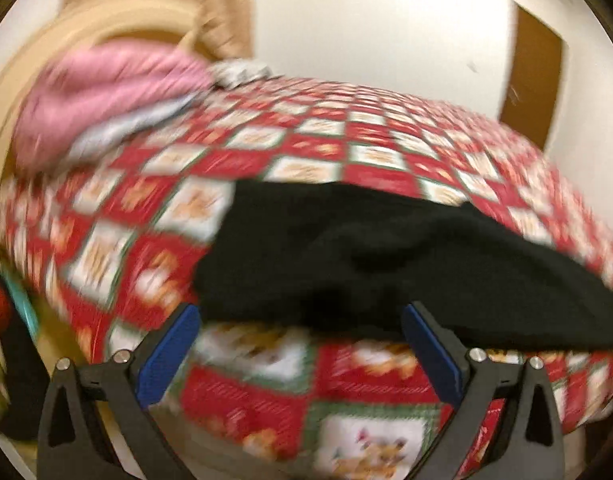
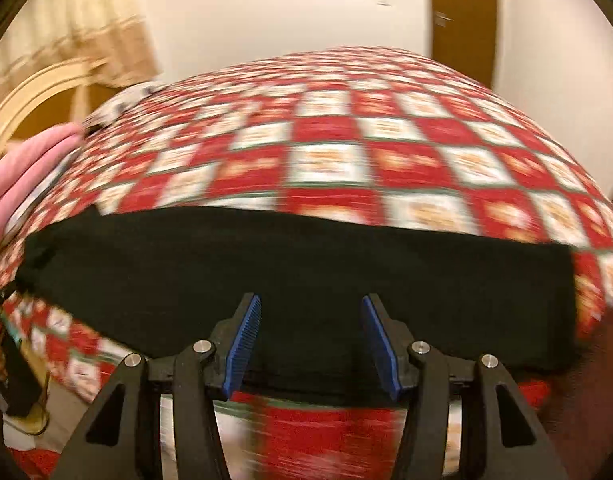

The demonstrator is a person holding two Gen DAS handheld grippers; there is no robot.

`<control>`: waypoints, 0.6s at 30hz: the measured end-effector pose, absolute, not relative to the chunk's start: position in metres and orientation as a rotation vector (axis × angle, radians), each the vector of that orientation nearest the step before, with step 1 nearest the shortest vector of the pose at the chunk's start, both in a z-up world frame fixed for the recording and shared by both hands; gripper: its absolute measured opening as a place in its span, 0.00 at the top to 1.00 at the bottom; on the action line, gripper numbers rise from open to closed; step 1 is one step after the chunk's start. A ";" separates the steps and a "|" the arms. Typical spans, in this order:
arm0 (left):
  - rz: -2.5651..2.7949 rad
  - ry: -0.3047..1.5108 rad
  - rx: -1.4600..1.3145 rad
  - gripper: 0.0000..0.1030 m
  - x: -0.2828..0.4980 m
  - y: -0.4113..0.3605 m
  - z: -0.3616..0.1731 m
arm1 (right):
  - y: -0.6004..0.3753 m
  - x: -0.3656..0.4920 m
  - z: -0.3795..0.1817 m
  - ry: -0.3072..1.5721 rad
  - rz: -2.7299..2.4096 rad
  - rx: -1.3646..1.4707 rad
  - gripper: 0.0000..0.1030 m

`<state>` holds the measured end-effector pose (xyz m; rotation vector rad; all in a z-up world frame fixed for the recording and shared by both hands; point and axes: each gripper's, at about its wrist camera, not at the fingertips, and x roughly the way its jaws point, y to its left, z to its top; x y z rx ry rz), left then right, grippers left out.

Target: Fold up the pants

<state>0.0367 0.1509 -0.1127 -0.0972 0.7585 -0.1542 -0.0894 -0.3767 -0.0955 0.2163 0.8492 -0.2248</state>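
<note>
Now both my jaws gape empty: left gripper, right gripper. Black pants lie flat just ahead of jaws on checkered bed cover. Frames blurred.

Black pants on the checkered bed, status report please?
Left gripper open, empty. Right gripper open, empty. Pants flat on quilt. Nothing blocking.

No legible text, label, brand, number or sign is showing in either view; motion blur is obscuring the printed squares of the patterned cover.
</note>
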 end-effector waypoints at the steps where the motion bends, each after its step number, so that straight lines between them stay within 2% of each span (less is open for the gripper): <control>1: -0.155 0.767 -0.152 0.12 0.035 0.162 -0.115 | -0.362 -0.080 -0.096 0.846 -0.188 0.205 0.47; 2: -0.156 0.775 -0.219 0.19 0.032 0.176 -0.118 | -0.349 -0.071 -0.098 0.843 -0.156 0.198 0.47; 3: -0.153 0.781 -0.277 0.20 0.031 0.186 -0.123 | -0.333 -0.061 -0.099 0.837 -0.119 0.194 0.47; 9: -0.240 0.838 -0.649 0.20 0.050 0.212 -0.153 | -0.258 -0.028 -0.107 0.840 0.044 0.184 0.47; 13: -0.294 0.873 -0.772 0.20 0.074 0.207 -0.167 | -0.237 -0.027 -0.119 0.882 0.083 0.205 0.47; 15: -0.298 0.863 -0.813 0.34 0.082 0.206 -0.171 | -0.233 -0.029 -0.127 0.910 0.078 0.218 0.47; 17: -0.310 0.868 -0.819 0.65 0.088 0.204 -0.170 | -0.234 -0.032 -0.134 0.932 0.068 0.231 0.47; 18: -0.320 0.871 -0.814 0.70 0.089 0.202 -0.169 | -0.235 -0.033 -0.137 0.940 0.063 0.238 0.47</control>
